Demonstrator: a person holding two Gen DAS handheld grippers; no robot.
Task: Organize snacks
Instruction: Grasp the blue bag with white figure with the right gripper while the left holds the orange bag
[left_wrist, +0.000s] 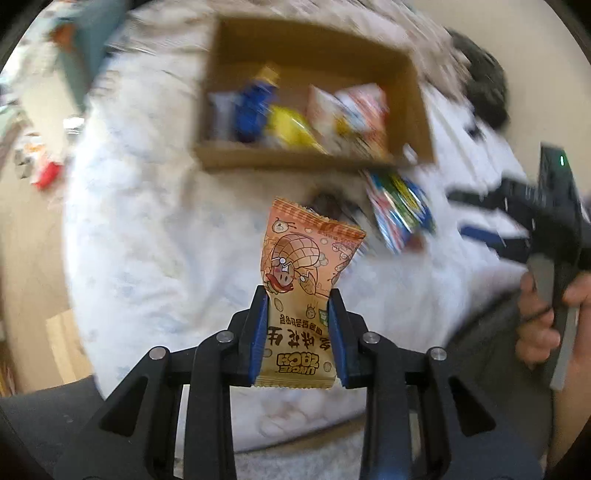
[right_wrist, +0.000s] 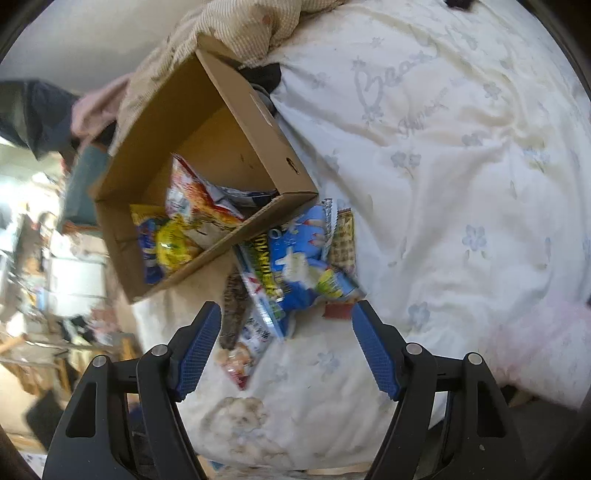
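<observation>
An orange peanut packet (left_wrist: 295, 295) is clamped between the blue pads of the left hand-held gripper (left_wrist: 297, 332), its lower half pinched and its upper half standing free above the bed (left_wrist: 147, 240). The bed is covered with a white quilt printed with pale blue flowers. A cardboard box (left_wrist: 314, 162) is seen beyond the packet, lying open on the quilt; a blue packet (left_wrist: 255, 110), a yellow packet (left_wrist: 291, 129) and a red and white packet (left_wrist: 354, 114) are held inside it, blurred. Just outside the box's near wall, toward its right corner, a loose heap of snack packets (left_wrist: 400, 210) is spread on the quilt. At the right edge of the left wrist view, the right hand-held gripper's body is gripped by the person's hand (left_wrist: 543, 317).

In the right wrist view, the right hand-held gripper (right_wrist: 286, 347) is held wide open with nothing between its pads, above the quilt. The box (right_wrist: 258, 110) is seen to the upper left, and the heap (right_wrist: 295, 266) lies touching its near wall, with a blue and white packet (right_wrist: 299, 254) on top and a dark brown packet (right_wrist: 234, 306) at its left side. A beige checked blanket (right_wrist: 236, 26) is bunched behind the box.
</observation>
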